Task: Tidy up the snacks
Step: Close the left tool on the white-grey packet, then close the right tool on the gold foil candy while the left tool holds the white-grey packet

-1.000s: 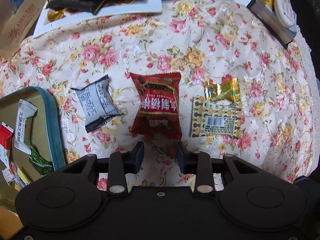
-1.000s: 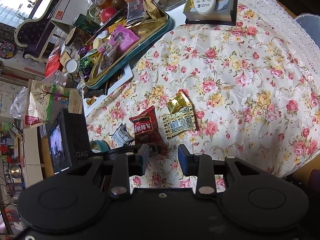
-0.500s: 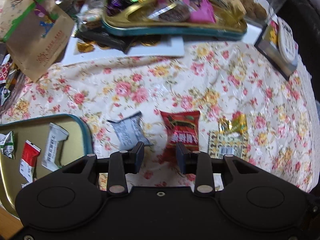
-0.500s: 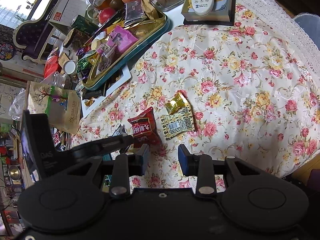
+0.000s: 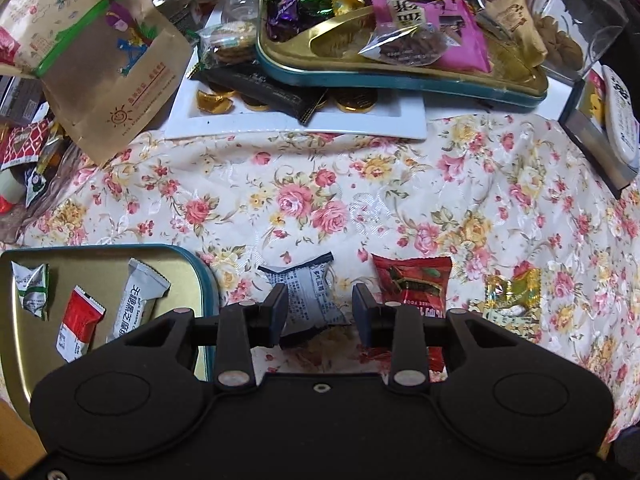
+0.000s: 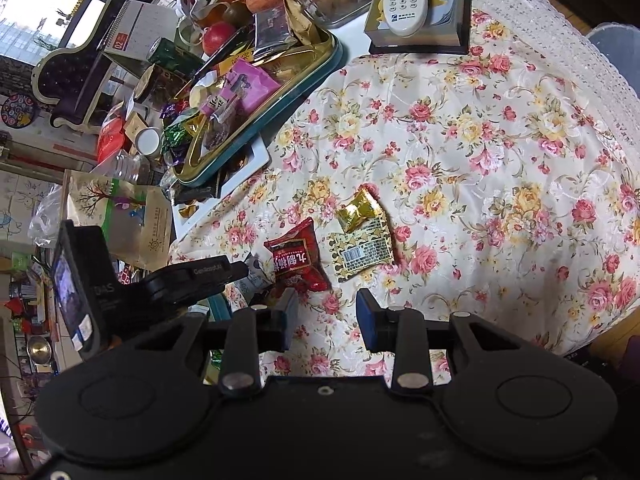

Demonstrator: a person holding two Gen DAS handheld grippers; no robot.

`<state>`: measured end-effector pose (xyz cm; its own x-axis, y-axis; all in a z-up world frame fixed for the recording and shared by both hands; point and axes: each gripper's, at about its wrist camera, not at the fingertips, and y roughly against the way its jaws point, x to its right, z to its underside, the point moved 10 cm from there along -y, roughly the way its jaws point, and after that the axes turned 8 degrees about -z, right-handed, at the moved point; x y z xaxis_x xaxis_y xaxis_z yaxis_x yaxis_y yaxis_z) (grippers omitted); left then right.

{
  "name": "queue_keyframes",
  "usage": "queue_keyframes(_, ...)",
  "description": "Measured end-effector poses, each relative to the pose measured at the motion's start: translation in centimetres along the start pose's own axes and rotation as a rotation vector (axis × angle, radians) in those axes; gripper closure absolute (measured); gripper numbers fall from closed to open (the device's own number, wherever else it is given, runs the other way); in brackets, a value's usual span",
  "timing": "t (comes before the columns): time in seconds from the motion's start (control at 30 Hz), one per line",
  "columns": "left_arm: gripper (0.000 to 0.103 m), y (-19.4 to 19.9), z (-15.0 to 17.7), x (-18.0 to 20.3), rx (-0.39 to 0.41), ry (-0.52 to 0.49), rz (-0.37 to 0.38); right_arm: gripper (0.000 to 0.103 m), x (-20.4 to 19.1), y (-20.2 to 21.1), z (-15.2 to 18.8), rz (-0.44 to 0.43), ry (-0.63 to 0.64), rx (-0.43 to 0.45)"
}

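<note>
Three loose snacks lie right of the gold tin (image 5: 120,256): grey packet (image 5: 306,292), red packet (image 5: 412,282), gold packet (image 5: 510,300). The left gripper (image 5: 320,310), jaws apart, brackets the grey packet; closing on it looks like the next move. The right gripper (image 6: 327,318) hovers apart, empty, over the bench, right of the tin.

Red snack packet (image 6: 296,258) reads "九制杨梅"; calendar (image 6: 138,34) shows "02".
</note>
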<state>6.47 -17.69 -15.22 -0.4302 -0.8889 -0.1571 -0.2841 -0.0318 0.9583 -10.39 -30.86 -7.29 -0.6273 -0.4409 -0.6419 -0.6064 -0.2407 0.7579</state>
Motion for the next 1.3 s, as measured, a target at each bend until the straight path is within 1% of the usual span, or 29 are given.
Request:
queue_keyframes(0.2, 0.060, -1.6, 0.1, -0.3, -0.030, 0.044, -0.013, 0.068, -0.3, 0.2, 0.2, -0.017, 0.003, -0.005)
queue_keyframes(0.33, 0.060, -2.2, 0.0, 0.0, -0.036, 0.045, -0.027, 0.068, -0.2, 0.3, 0.2, -0.022, -0.003, -0.004)
queue_keyframes(0.43, 0.060, -2.6, 0.0, 0.0, -0.034, 0.045, -0.060, 0.068, -0.1, 0.5, 0.1, -0.022, -0.006, 0.000)
queue_keyframes(0.53, 0.060, -3.1, -0.2, -0.2, -0.011, 0.032, -0.107, 0.068, 0.1, 0.5, 0.1, -0.021, -0.011, 0.003)
queue_keyframes(0.6, 0.058, -3.3, -0.2, -0.4, -0.010, 0.039, -0.117, 0.068, 0.2, 0.5, 0.0, -0.020, -0.014, 0.004)
queue_keyframes(0.73, 0.059, -2.8, -0.3, -0.6, -0.021, 0.061, -0.069, 0.068, 0.2, 0.4, 0.0, -0.013, -0.019, 0.007)
queue_keyframes(0.83, 0.058, -2.6, -0.6, -1.2, -0.003, 0.076, -0.100, 0.068, 0.0, 0.2, 0.0, -0.014, -0.018, 0.007)
queue_keyframes(0.93, 0.058, -3.3, -0.5, -1.4, -0.036, 0.095, -0.083, 0.068, -0.2, -0.1, 0.1, -0.011, -0.010, -0.001)
queue_keyframes(1.1, 0.057, -4.6, -0.2, -1.6, -0.077, 0.128, -0.076, 0.068, -0.2, -0.3, 0.3, -0.006, -0.007, -0.007)
queue_keyframes(1.2, 0.057, -5.1, -0.3, -1.4, -0.085, 0.143, -0.042, 0.068, 0.0, -0.2, 0.1, -0.007, -0.011, -0.002)
queue_keyframes(1.3, 0.059, -5.0, 0.0, -0.7, -0.100, 0.122, 0.005, 0.068, 0.3, 0.0, -0.1, -0.007, -0.013, 0.004)
